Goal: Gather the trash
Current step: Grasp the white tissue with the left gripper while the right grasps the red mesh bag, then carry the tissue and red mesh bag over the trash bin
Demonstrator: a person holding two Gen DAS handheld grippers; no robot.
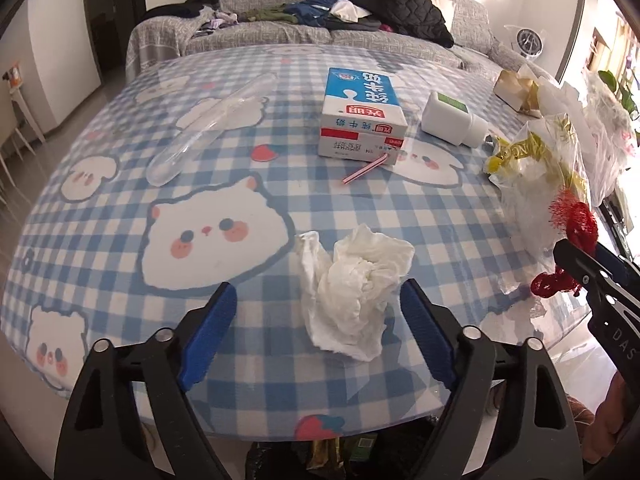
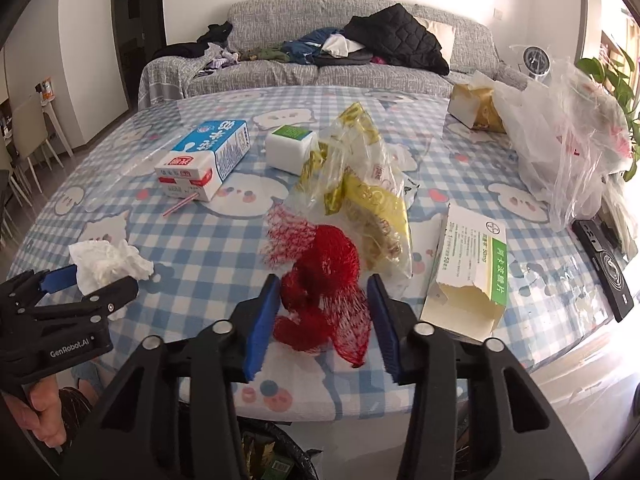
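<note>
The red net (image 2: 320,300) lies at the table's (image 2: 200,248) near edge between the right gripper's (image 2: 322,320) pads, left one touching, not yet clamped. At nine o'clock, the tissue (image 1: 356,288) sits between the left gripper's (image 1: 318,328) spread pads. The net's loose mesh may snag the plastic bag (image 2: 360,184) at twelve o'clock and drag it along.

Both grippers (image 1: 316,300) (image 2: 324,300) angled down, agape
</note>
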